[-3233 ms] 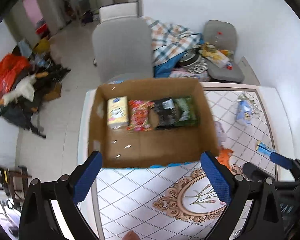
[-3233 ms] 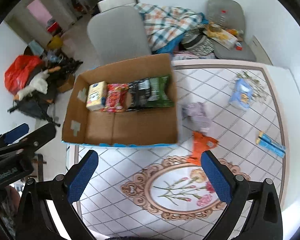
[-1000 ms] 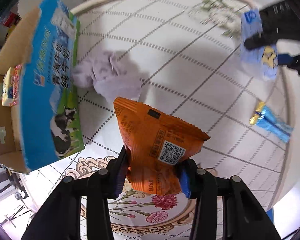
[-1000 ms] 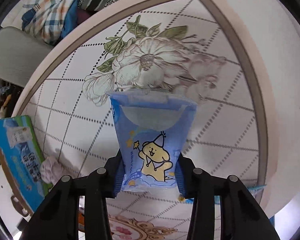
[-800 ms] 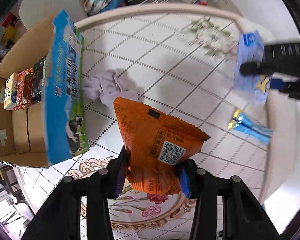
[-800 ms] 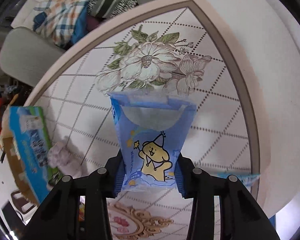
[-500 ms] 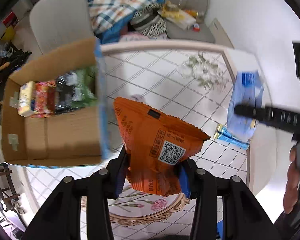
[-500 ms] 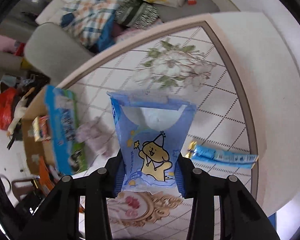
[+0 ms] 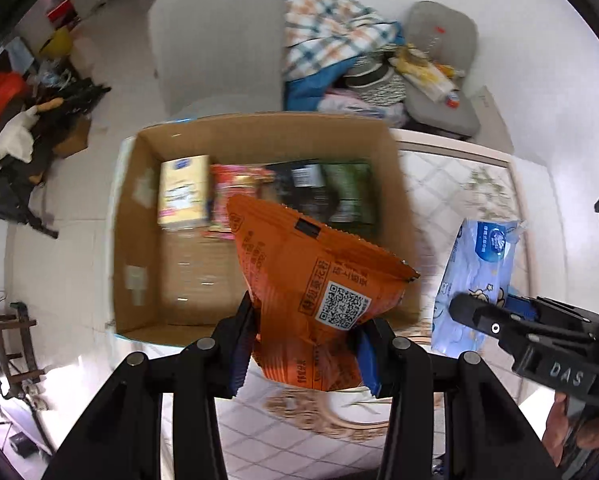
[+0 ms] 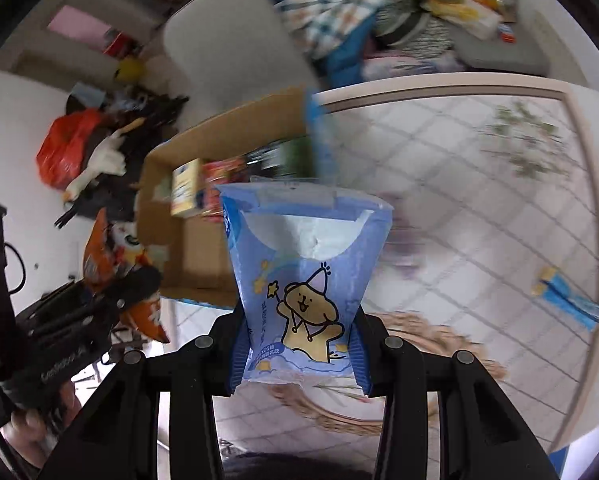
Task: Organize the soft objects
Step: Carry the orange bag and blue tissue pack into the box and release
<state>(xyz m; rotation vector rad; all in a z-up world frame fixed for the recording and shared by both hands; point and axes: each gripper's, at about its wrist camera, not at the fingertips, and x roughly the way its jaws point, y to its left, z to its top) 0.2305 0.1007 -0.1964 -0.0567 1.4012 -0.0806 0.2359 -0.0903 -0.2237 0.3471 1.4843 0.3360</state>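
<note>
1. Both packs are up off the bench now. A second ago they were only just lifted clear of the tiled top; now both cameras look down from high up, with the cardboard box filling the middle of the left view.

2. Left gripper is clamped on the orange snack bag, pinching its lower end so the rest fans out above the fingers. The bag hangs over the near half of the box, roughly above the empty stretch of cardboard floor.

3. Right gripper is squeezed shut on the blue tissue pack with the cartoon bear on it. In the left view that pack sits just off the box's right wall, over the bench and not over the opening yet.

4. Inside the box, a yellow pack, a red pack and a dark and green pair are lined up along the far wall. The near half looks free, so there's room for both.

5. What it means for the task, my guess: the pickup part is done and this is the carry-over. Orange bag looks ready to be lowered; the blue one needs to come a bit further left first.

6. Leftovers on the bench: a small blue stick pack near the right edge, plus a pale lilac lump beside the box, too blurred to call. So not finished after these two.
</note>
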